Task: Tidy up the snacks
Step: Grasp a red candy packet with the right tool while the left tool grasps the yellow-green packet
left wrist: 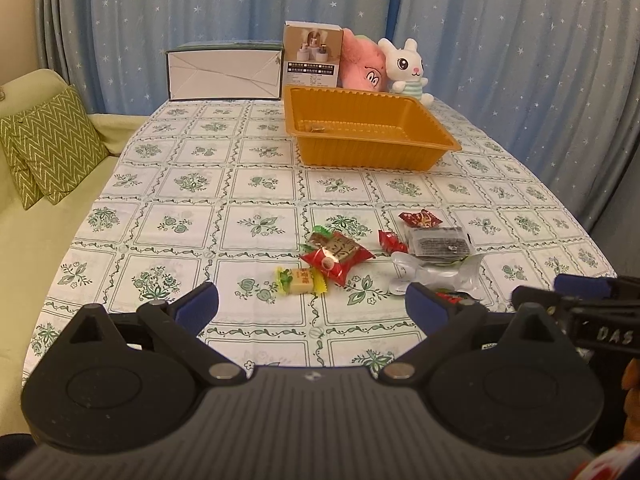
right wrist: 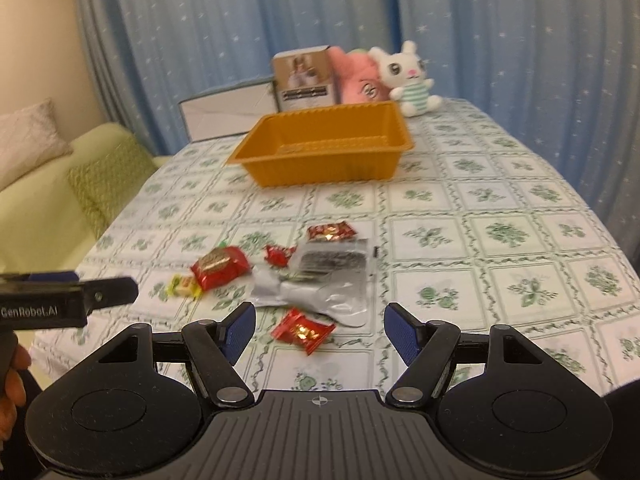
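Several wrapped snacks lie on the near part of the tablecloth: a yellow candy (left wrist: 301, 280) (right wrist: 185, 285), a big red packet (left wrist: 335, 257) (right wrist: 221, 266), a small red candy (left wrist: 392, 242) (right wrist: 279, 255), a dark packet (left wrist: 438, 241) (right wrist: 334, 261), a silver pouch (left wrist: 434, 273) (right wrist: 320, 295), a red packet behind them (left wrist: 420, 219) (right wrist: 331, 231) and a red candy (right wrist: 303, 331) nearest the right gripper. The orange tray (left wrist: 434, 120) (right wrist: 256, 152) stands farther back. My left gripper (left wrist: 312, 307) (right wrist: 104, 290) is open and empty. My right gripper (right wrist: 320, 330) (left wrist: 560, 292) is open and empty, just short of the red candy.
A white box (left wrist: 224, 74) (right wrist: 224, 114), a brown carton (left wrist: 312, 58) (right wrist: 304, 80), a pink plush (left wrist: 362, 66) (right wrist: 358, 76) and a white rabbit plush (left wrist: 406, 70) (right wrist: 412, 80) stand at the table's far end. A green sofa with cushions (left wrist: 48, 148) (right wrist: 100, 180) is on the left. Blue curtains hang behind.
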The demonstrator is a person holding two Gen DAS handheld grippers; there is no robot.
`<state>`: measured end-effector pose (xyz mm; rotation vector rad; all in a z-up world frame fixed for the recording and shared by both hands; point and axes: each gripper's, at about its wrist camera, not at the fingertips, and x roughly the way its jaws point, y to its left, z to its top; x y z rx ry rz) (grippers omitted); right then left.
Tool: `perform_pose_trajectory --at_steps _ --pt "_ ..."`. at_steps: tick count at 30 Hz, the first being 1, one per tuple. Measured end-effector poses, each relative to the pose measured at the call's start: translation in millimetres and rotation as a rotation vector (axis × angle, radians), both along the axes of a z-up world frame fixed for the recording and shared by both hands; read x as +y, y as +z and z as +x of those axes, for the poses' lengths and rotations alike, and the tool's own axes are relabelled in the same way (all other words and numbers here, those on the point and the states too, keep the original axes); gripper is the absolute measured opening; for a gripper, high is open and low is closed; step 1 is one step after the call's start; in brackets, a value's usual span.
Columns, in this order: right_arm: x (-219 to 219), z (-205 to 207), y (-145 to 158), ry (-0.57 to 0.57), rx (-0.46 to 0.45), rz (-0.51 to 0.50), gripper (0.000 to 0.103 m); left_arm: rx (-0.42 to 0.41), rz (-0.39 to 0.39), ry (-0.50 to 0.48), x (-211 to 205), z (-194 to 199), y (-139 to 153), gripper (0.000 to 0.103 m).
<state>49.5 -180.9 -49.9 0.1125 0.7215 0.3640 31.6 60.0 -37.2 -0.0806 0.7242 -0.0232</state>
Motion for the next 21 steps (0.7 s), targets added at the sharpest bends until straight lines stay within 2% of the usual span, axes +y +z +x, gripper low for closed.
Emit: perform_pose_trajectory --at_steps 12,16,21 --pt "19 36 -45 0.093 0.079 -0.081 0.070 0.025 -0.016 0.002 3 10 -8 0.099" --pt "26 46 -55 0.122 0.090 -0.124 0.058 0.035 -0.021 0.001 4 15 -11 0.099" --pt "33 51 -63 0.144 0.089 -0.156 0.052 0.047 -0.037 -0.006 2 21 -16 0.099"
